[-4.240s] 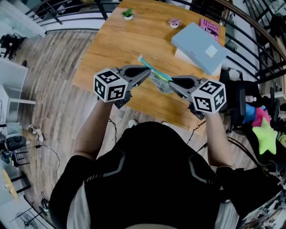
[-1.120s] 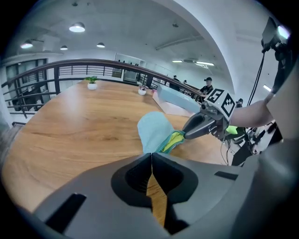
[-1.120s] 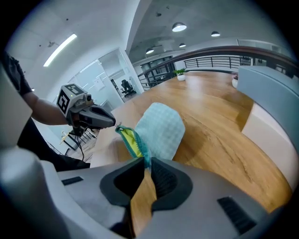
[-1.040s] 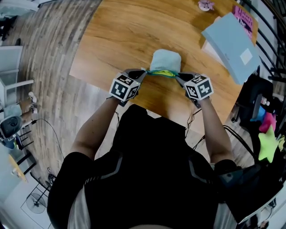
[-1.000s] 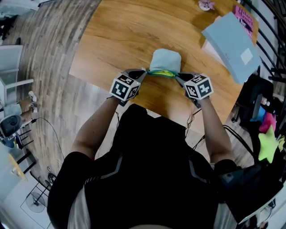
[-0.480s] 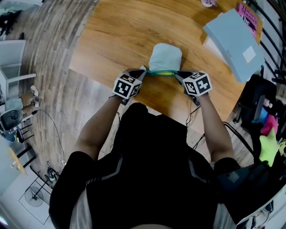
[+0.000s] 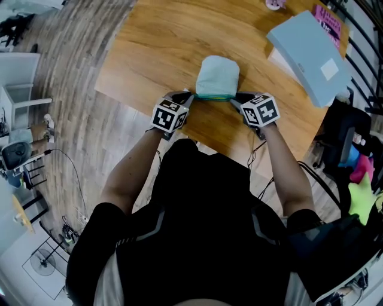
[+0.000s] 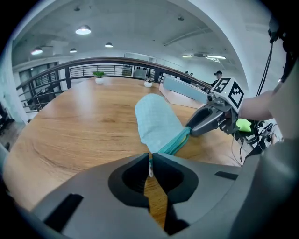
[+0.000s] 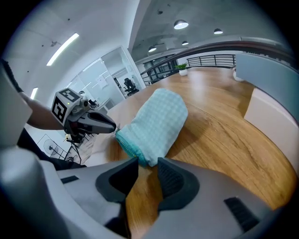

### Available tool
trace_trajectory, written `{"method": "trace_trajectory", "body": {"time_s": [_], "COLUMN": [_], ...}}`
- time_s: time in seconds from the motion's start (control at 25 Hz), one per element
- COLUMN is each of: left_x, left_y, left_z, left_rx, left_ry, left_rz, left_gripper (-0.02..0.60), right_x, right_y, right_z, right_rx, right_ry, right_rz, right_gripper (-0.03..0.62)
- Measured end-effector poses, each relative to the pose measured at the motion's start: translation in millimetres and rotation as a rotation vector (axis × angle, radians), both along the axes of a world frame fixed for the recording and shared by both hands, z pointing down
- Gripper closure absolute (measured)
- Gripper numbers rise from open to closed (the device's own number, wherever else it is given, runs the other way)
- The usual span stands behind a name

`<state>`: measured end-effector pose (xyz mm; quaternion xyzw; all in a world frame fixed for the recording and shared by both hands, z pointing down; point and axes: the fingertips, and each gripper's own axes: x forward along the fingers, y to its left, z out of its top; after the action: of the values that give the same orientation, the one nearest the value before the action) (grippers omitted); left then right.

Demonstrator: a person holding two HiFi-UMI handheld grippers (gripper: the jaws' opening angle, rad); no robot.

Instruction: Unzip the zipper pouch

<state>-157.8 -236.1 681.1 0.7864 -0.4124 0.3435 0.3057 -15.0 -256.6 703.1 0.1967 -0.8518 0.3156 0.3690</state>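
The pouch [image 7: 217, 76] lies flat on the tabletop [image 7: 161, 42], close to the near edge, right between my two grippers. Its zip [image 8: 175, 142] runs along the side that faces me. My left gripper [image 7: 191, 95] is pressed together on a thin white tab [image 8: 150, 170] at the left end of the zip. My right gripper [image 9: 147, 163] has just been opening. Its jaws are spread, and the pouch's right corner sits between the tips, but the pads do not squeeze it. I think the pulling is nearly over, but I cannot tell if the zip is open all the way. What is left is to check that and let go with the left. A blue box [image 7: 308, 51], a pink book [image 7: 328, 18] and a little pink toy [image 7: 275, 5] sit well apart at the back right. Nothing stands in my way.
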Motion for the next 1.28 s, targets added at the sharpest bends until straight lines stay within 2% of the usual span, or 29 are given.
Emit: {"method": "trace_trajectory", "body": {"time_s": [0.08,0.28,0.4,0.64,0.8,1.08,1.16,1.28], "left_x": [2,1,2,8,14,34,33,26], "left_y": [3,12,16,17,17,30,31,36], "left_z": [-7,-30,-54,-129,-191,-280,-302,-332], "left_rx": [0.023,0.075,0.131,0.308,0.439,0.63,0.671,0.732], "left_ry": [0.004,0.022,0.044,0.123,0.193,0.177,0.182,0.18], "left_rz": [0.003,-0.053,-0.089,-0.176,-0.218,-0.168,-0.161,-0.134], "left_gripper": [0.548,0.548,0.548,0.548,0.548,0.548,0.548,0.548], "right_x": [4,17,26,48,61,67,64,56], "right_y": [3,11,15,16,8,14,17,22], "right_z": [-7,-36,-63,-140,-203,-288,-312,-342], "right_rx": [0.017,0.081,0.13,0.27,0.394,0.539,0.581,0.638], "right_ry": [-0.01,-0.044,-0.079,-0.179,-0.279,-0.345,-0.366,-0.374], "right_rz": [-0.002,-0.016,-0.018,-0.023,0.036,0.056,0.072,0.095], "right_gripper": [0.43,0.428,0.428,0.428,0.411,0.425,0.46,0.461]}}
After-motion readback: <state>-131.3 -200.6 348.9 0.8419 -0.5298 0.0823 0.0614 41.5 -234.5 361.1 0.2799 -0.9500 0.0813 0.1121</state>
